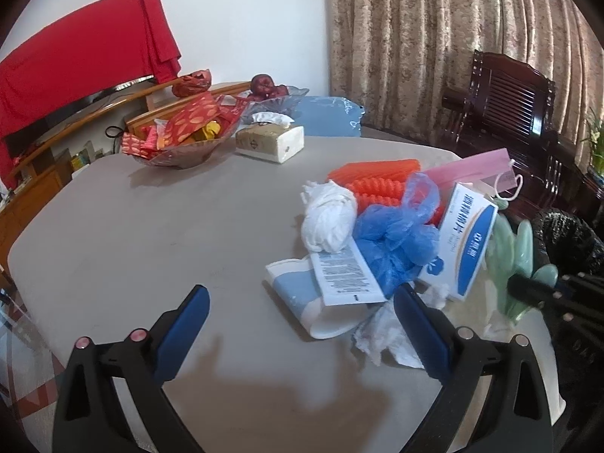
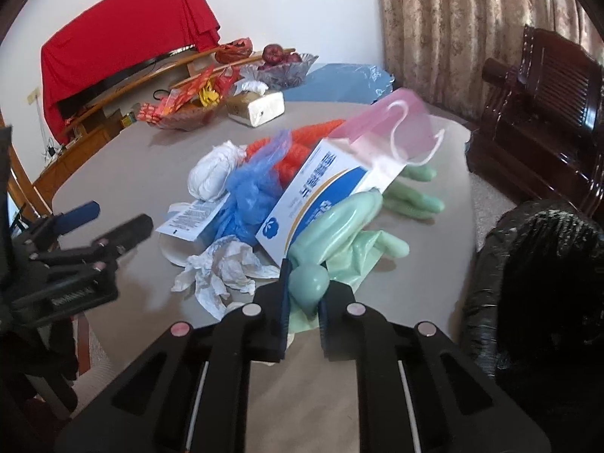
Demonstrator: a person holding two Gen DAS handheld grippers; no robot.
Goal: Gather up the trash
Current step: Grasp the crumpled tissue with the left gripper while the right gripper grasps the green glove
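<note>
Centrally, a trash pile (image 1: pixel 381 234) lay on the grey round table (image 1: pixel 151 234), curtains (image 1: pixel 434 37) at twelve o'clock. Right gripper (image 2: pixel 304 302), angled downward, pinched a green rubber glove (image 2: pixel 332 226); left gripper (image 1: pixel 302 324) hovered with jaws spread.

Trash heap sits on worktop (image 1: pixel 151 245): box (image 2: pixel 321 188) at centre, crumpled tissue (image 2: pixel 222 268) at 7 o'clock, rubber glove (image 2: pixel 339 234) at 5, tissue pack (image 2: pixel 260 105) at 12, well apart.

Your trash pile sits mid-table: green glove (image 2: pixel 332 222) limp at near edge, blue-white box (image 2: pixel 321 192) tilted on it, crumpled tissue (image 2: pixel 222 268) beside, blue bag (image 2: pixel 249 188), white wad (image 2: pixel 213 173) behind.
</note>
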